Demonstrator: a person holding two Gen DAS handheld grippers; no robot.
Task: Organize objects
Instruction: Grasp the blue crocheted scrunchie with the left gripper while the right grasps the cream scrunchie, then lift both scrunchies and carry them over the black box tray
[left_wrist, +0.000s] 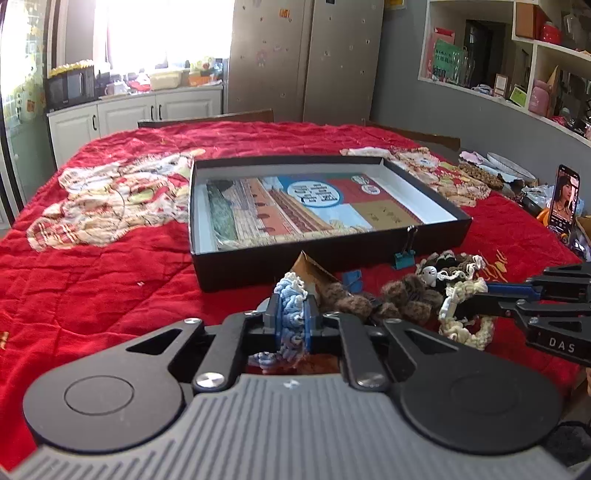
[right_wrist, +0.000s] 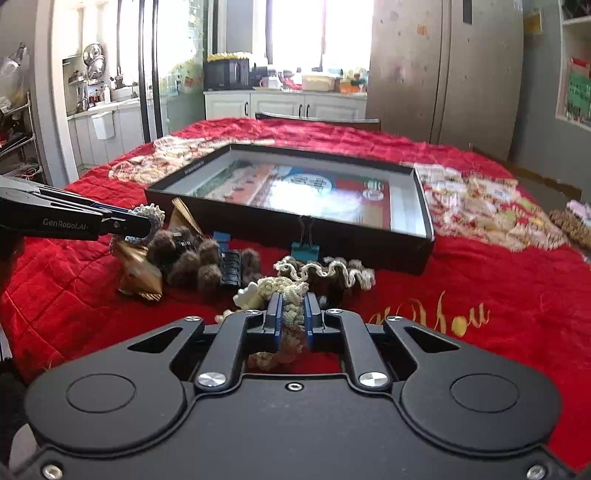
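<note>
Nearest the lens, left gripper (left_wrist: 291, 317): jaws shut tight on a blue-and-white crocheted yarn scrunchie (left_wrist: 291, 314), pinched across its ruffled band so that it stands on edge between the pads, likely for a clean lift toward the box. Just beyond, near the front edge of the red quilted tablecloth (left_wrist: 110, 280): a folded gold-brown paper piece (right_wrist: 138, 271), then a fuzzy brown pom-pom scrunchie (right_wrist: 192, 264) with a black hair clip (right_wrist: 231, 267) against it. Behind these, touching the box's near wall: two blue binder clips (right_wrist: 304, 249). Further right, a dark brown scrunchie with cream ruffled trim (right_wrist: 332, 275), untouched. Right gripper (right_wrist: 293, 314): jaws closed on a cream crocheted scrunchie (right_wrist: 284, 291), knobbly and soft, gripped through its band, apparently also for lifting. Centre of the cloth: shallow black cardboard box with printed picture lining (left_wrist: 240, 269), open, nothing loose inside; presumably the destination. Both scrunchies low over the cloth, just short of the box's near wall.
</note>
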